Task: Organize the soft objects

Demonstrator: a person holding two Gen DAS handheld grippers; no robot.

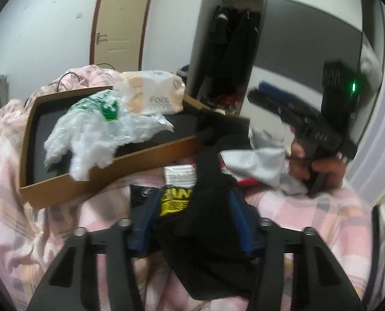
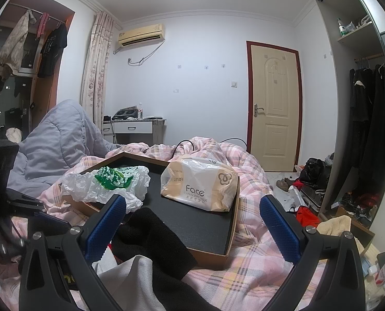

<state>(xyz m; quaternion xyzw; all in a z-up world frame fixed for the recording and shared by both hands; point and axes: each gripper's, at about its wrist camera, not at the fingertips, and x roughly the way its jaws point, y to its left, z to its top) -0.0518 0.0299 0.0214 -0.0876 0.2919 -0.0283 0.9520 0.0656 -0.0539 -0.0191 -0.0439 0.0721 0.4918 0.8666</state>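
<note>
Pink plaid bedding (image 2: 244, 267) carries a shallow cardboard tray (image 2: 205, 223), presumably the collecting spot, already holding a crinkled plastic bag (image 2: 107, 186) and tissue pack (image 2: 200, 184). Just beside it, the left gripper (image 1: 192, 220) jaws pinch a black fabric garment (image 1: 208, 246); the right gripper (image 2: 192, 217) jaws gape empty.

Each gripper is built of matte black plastic, with angular slotted arms pinned by round silver screws. On the right gripper (image 2: 192, 215), blue pads (image 2: 107, 229) with a fine knobbed texture are seen at 10 and 2 o'clock. The left gripper (image 1: 190, 215) carries the same blue pads, largely hidden. In the left view, at 3 o'clock, a black box with a green light is mounted on the right gripper, gripped by a hand (image 1: 319, 168); a thin cable possibly trails below.
</note>
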